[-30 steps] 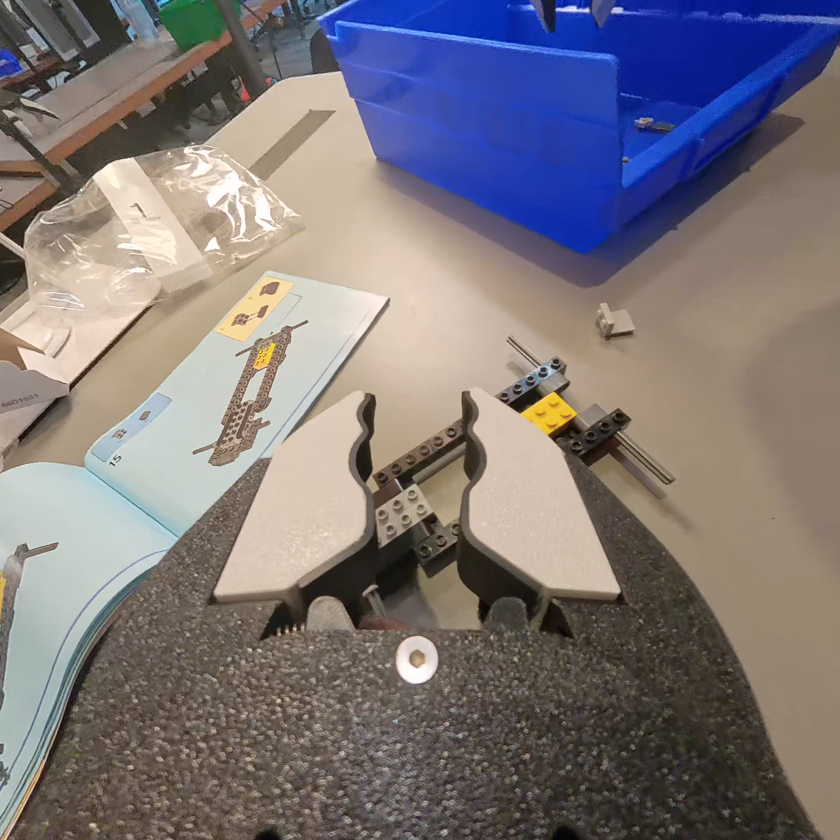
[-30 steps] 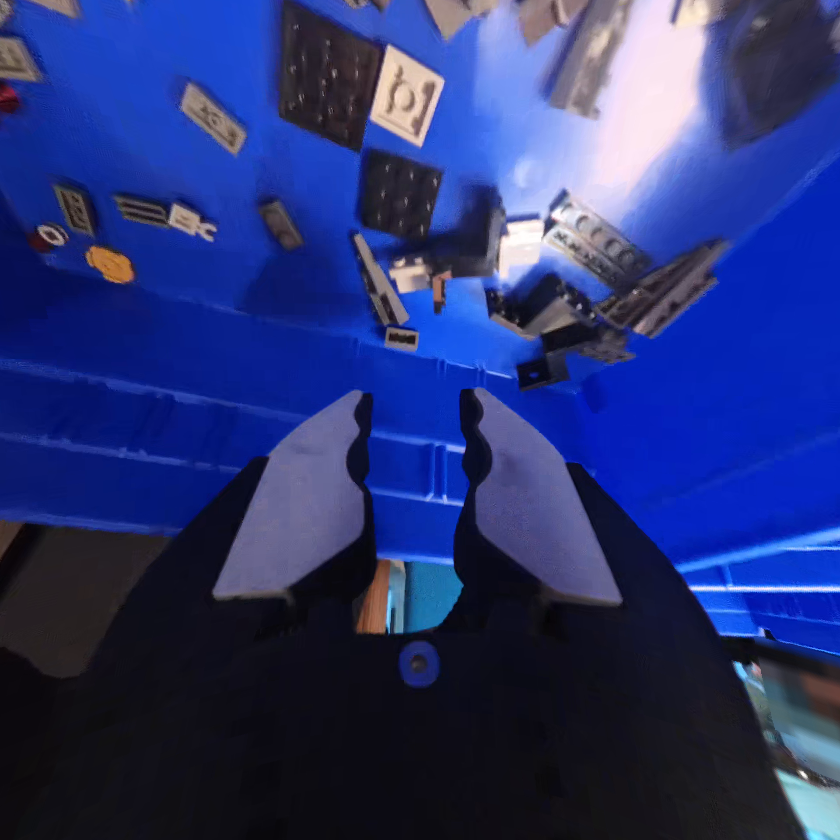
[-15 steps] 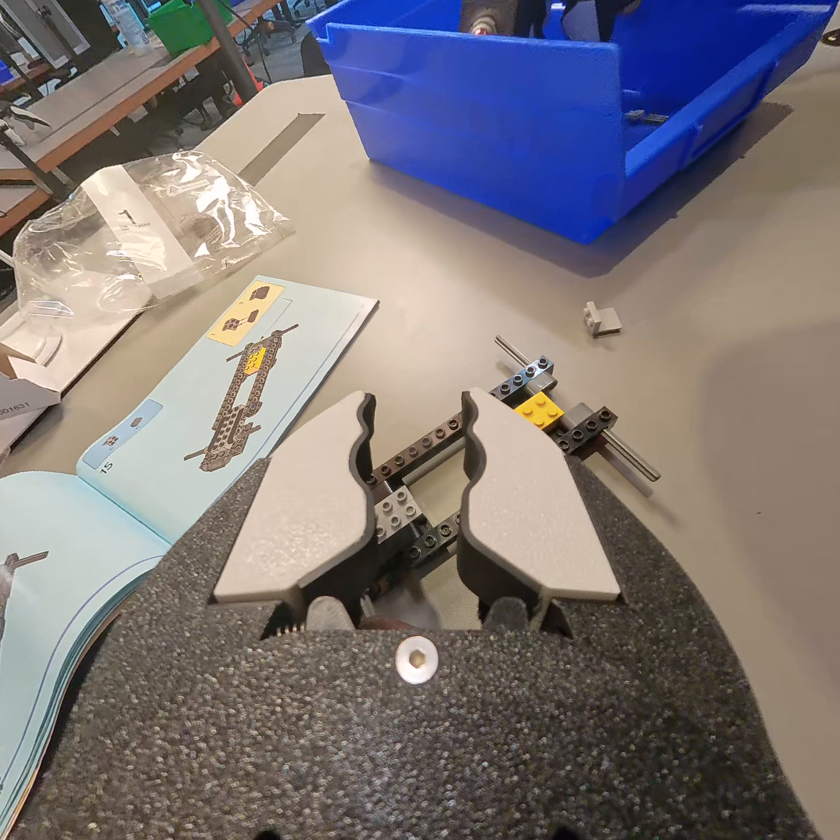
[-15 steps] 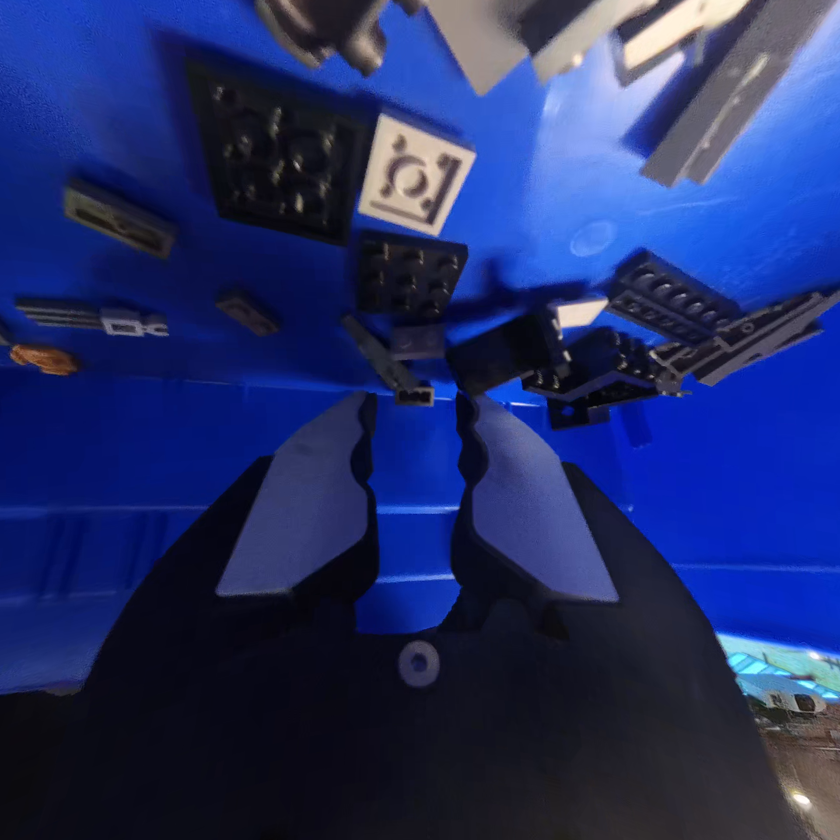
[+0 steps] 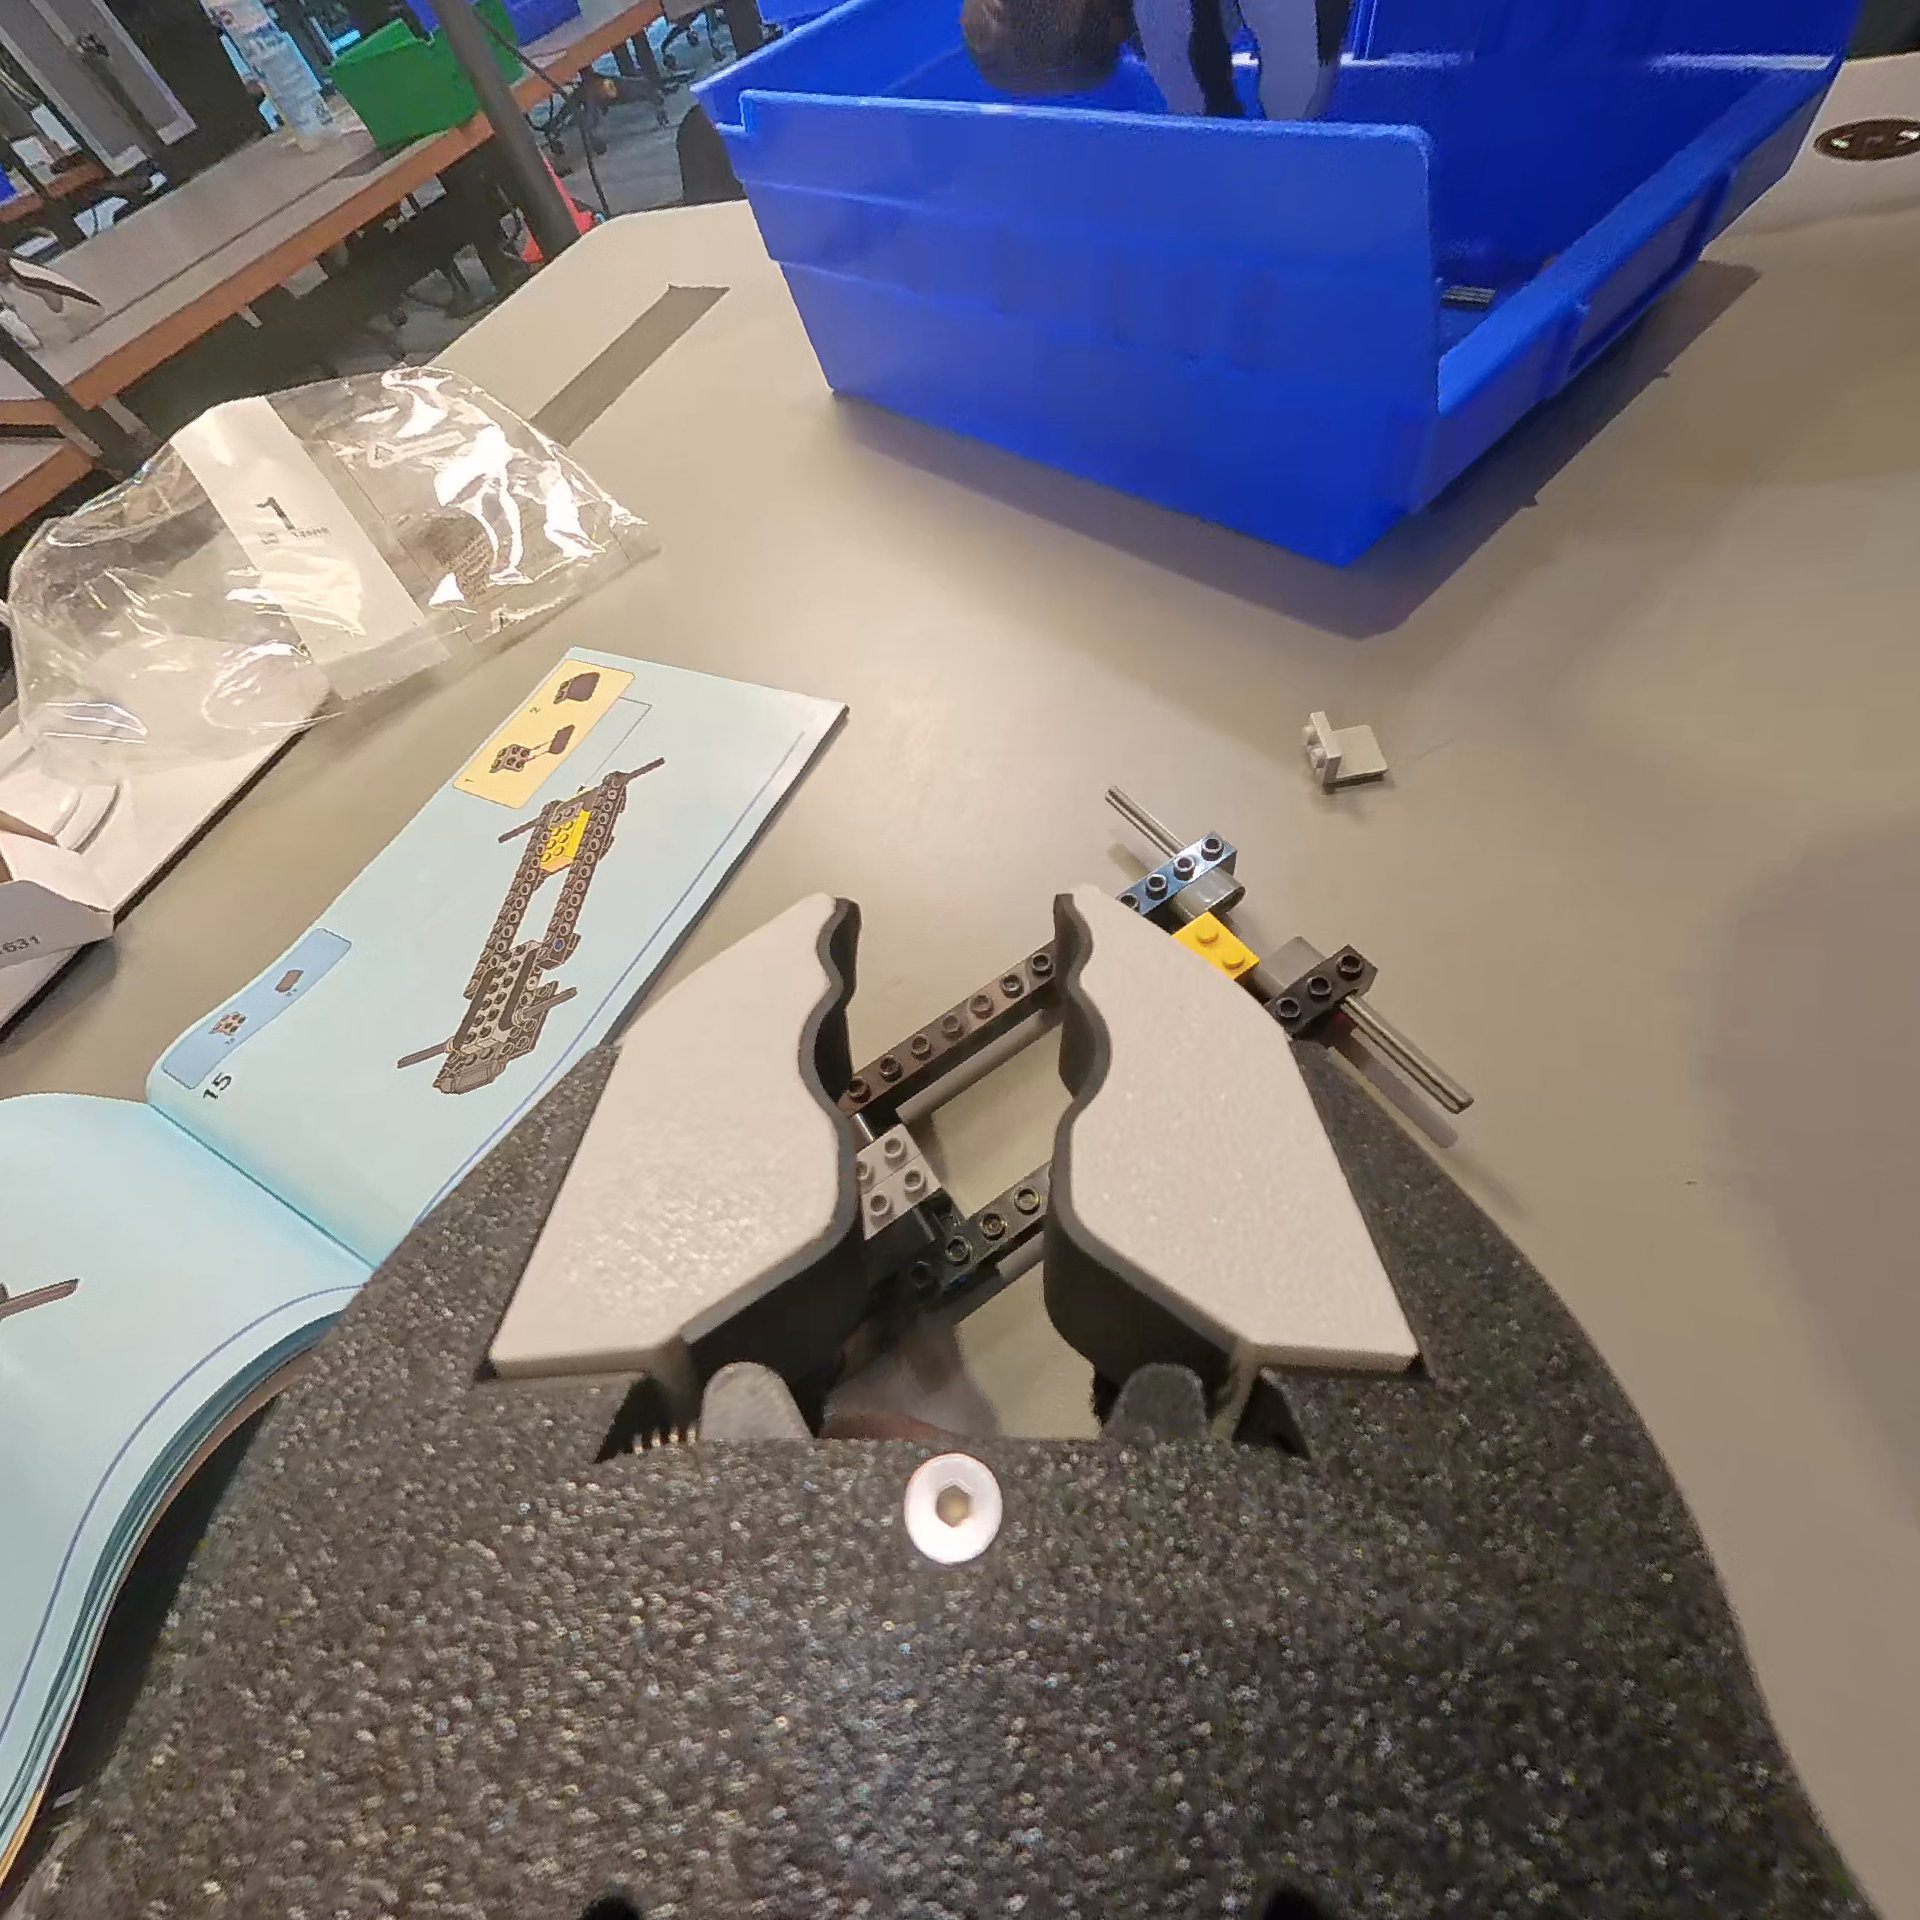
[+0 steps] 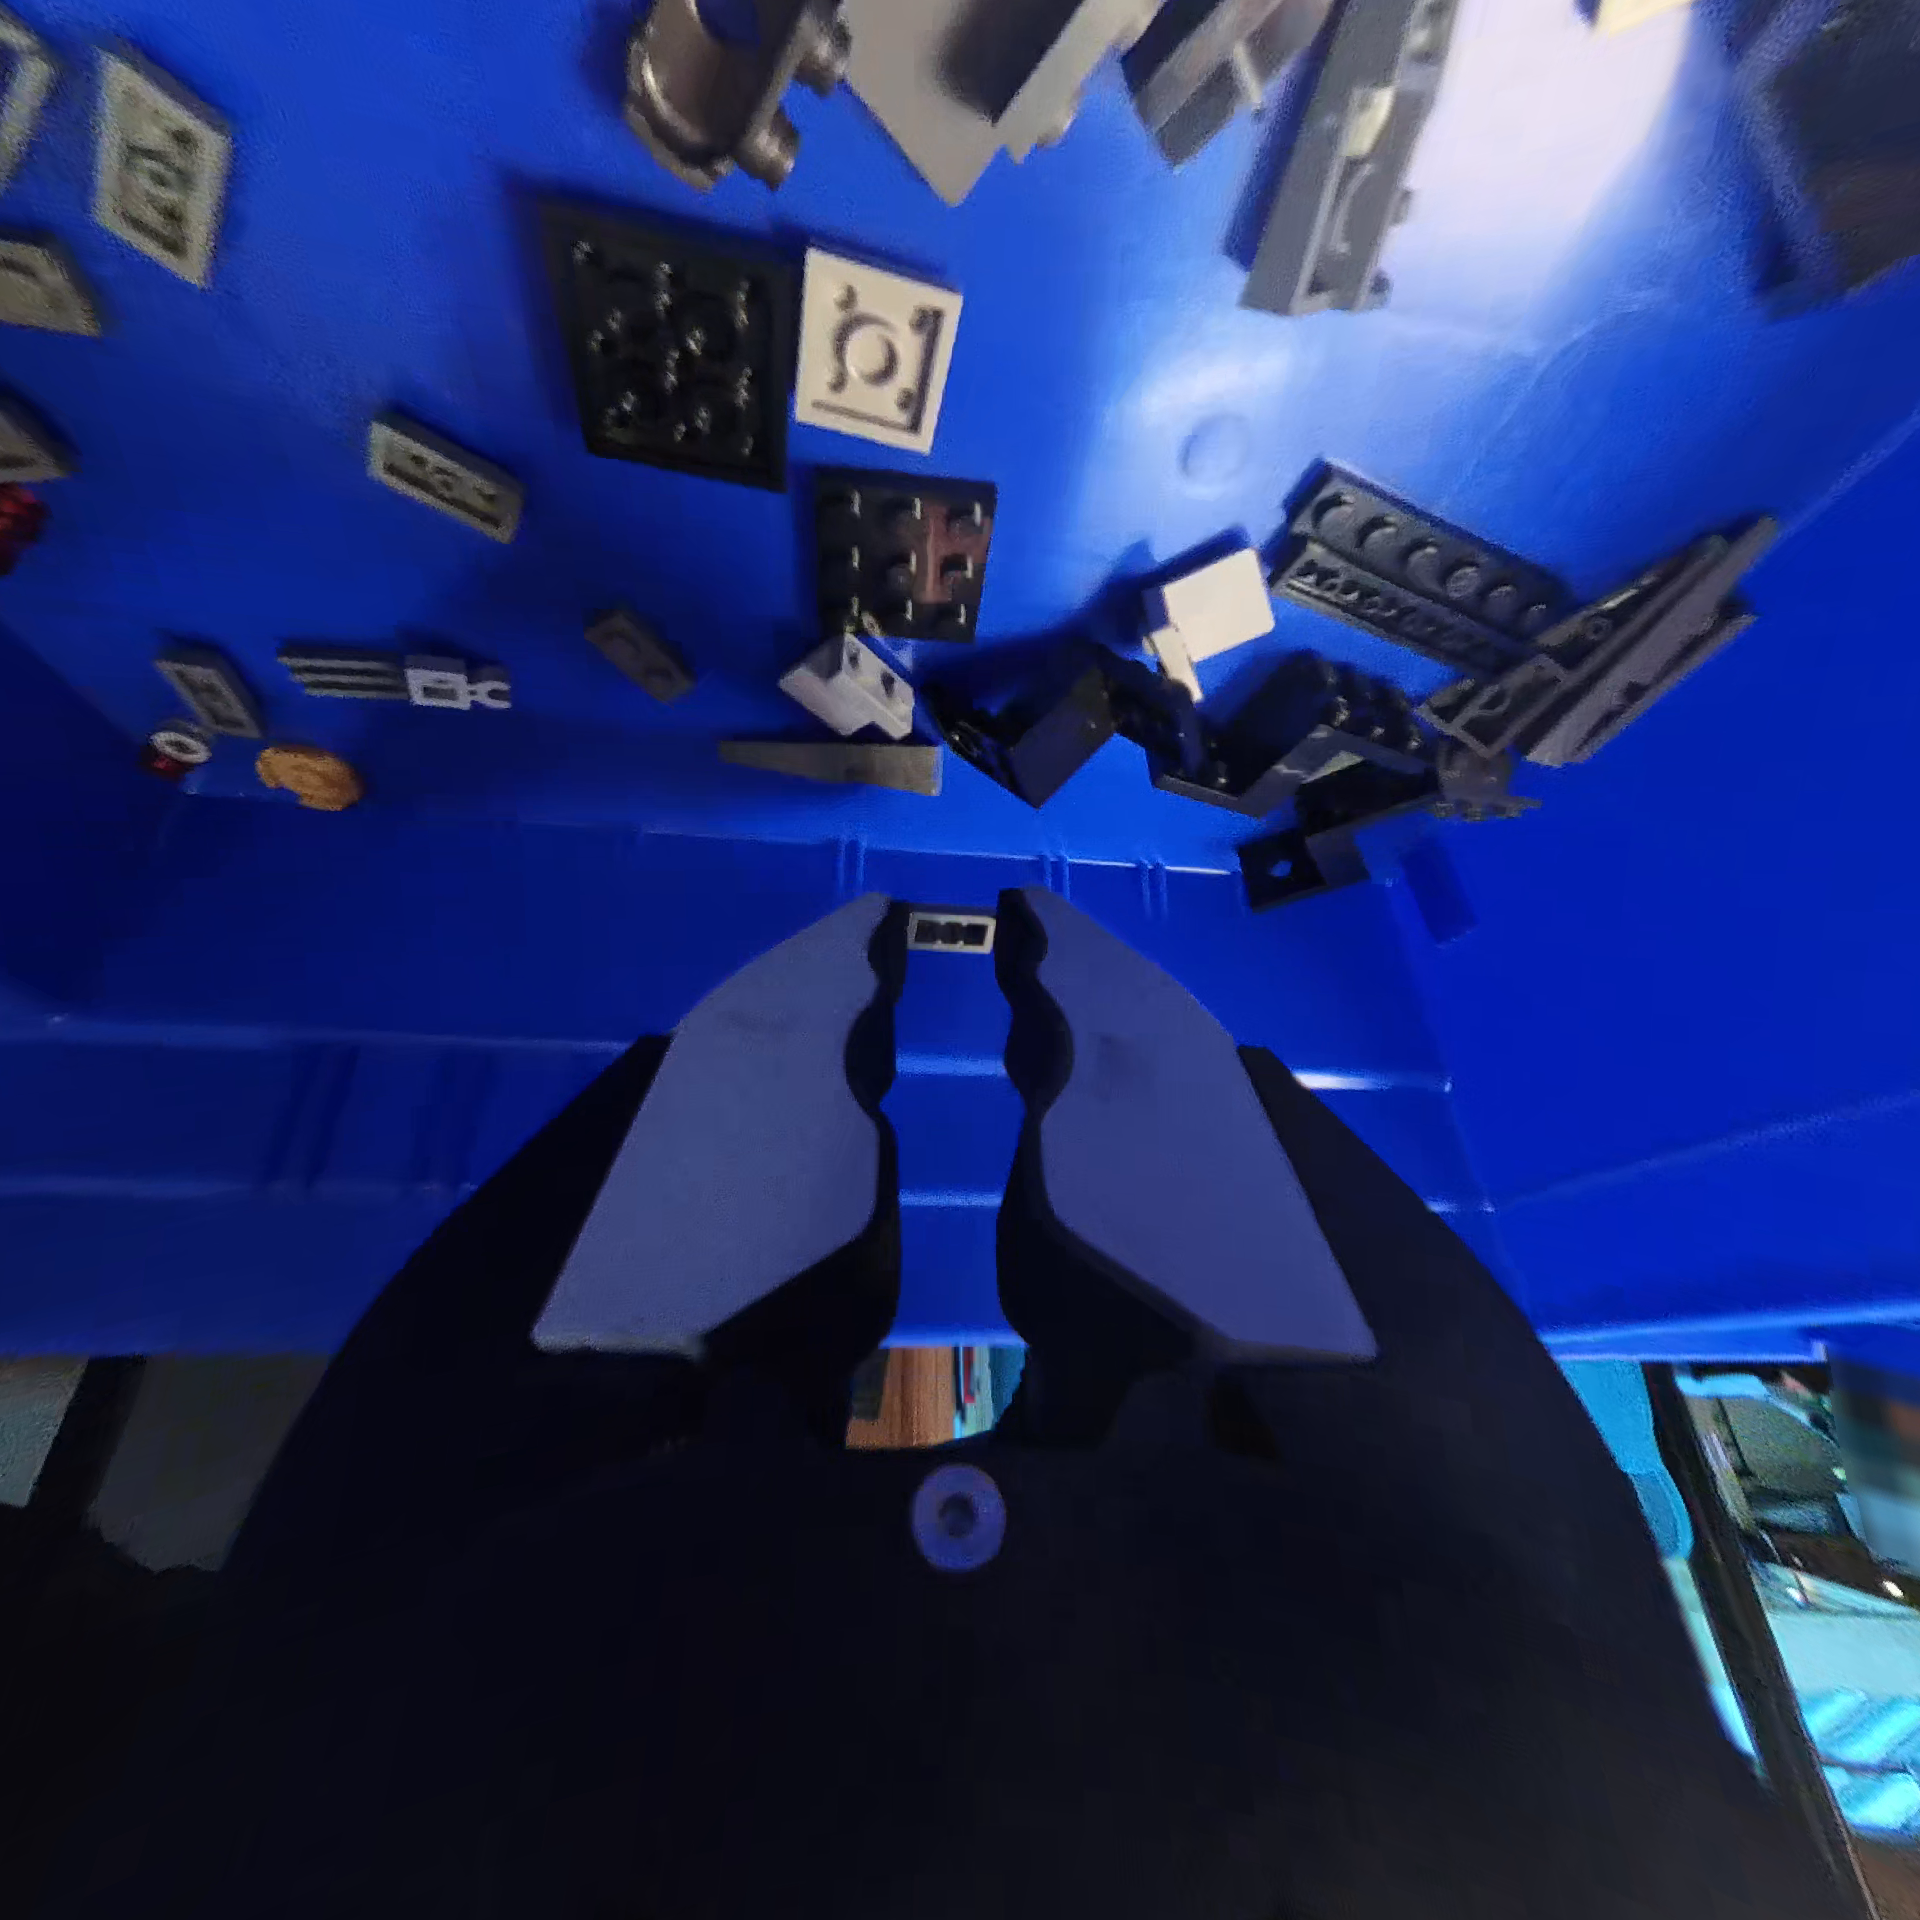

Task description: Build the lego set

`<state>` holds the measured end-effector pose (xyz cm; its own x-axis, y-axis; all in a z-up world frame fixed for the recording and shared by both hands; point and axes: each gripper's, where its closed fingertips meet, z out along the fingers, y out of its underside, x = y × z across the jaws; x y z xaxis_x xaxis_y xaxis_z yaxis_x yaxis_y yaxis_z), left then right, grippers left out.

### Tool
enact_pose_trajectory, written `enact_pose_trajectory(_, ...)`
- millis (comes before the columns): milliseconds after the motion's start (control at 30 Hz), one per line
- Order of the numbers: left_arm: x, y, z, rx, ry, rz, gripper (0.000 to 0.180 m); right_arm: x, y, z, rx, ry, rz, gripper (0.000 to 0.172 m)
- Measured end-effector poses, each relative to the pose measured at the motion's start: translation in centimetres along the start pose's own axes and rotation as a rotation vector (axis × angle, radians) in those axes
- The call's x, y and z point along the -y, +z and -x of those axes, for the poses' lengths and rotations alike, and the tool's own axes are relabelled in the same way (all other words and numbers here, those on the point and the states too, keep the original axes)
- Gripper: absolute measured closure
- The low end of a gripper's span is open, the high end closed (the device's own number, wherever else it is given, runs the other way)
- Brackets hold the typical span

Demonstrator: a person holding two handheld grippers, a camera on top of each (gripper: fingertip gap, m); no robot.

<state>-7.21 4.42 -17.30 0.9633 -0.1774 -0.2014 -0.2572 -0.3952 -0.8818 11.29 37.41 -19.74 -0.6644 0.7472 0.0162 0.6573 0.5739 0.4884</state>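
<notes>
left gripper (image 5: 956, 914): straddled the studded black brick frame (image 5: 966, 1023), pads apart, grip unclear
right gripper (image 6: 951, 925): pinched a small grey plate (image 6: 951, 932), blue bin (image 6: 623, 1039) at 12

Loose bricks (image 6: 1340, 727) crowd the blue bin (image 6: 416, 935) floor; its walls hem the right hand-held gripper (image 6: 951, 914).
</notes>
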Motion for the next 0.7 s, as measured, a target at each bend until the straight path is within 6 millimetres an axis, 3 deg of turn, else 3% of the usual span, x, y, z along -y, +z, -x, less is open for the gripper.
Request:
enact_pose_trajectory(200,0.1,0.0,-0.2,0.000,0.000,-0.005,0.144,1.4,-4.0,0.6,0.041,-0.008,-0.212,0.155)
enact_pose_trajectory(367,0.2,0.0,0.0,0.012,-0.013,-0.008,0.145,4.9,-13.2,2.2,-0.006,-0.107,-0.591,0.155)
enact_pose_trajectory(500,0.4,0.0,0.4,0.033,-0.049,-0.020,0.145,10.2,-19.7,5.4,-0.006,-0.272,-0.797,0.155)
enact_pose_trajectory(600,0.5,-0.1,0.7,0.058,-0.056,-0.026,0.145,14.5,-20.8,8.3,0.006,-0.425,-0.778,0.156)
enact_pose_trajectory(700,0.5,-0.2,0.8,0.077,-0.050,-0.027,0.145,18.6,-19.7,10.9,0.026,-0.544,-0.692,0.156)
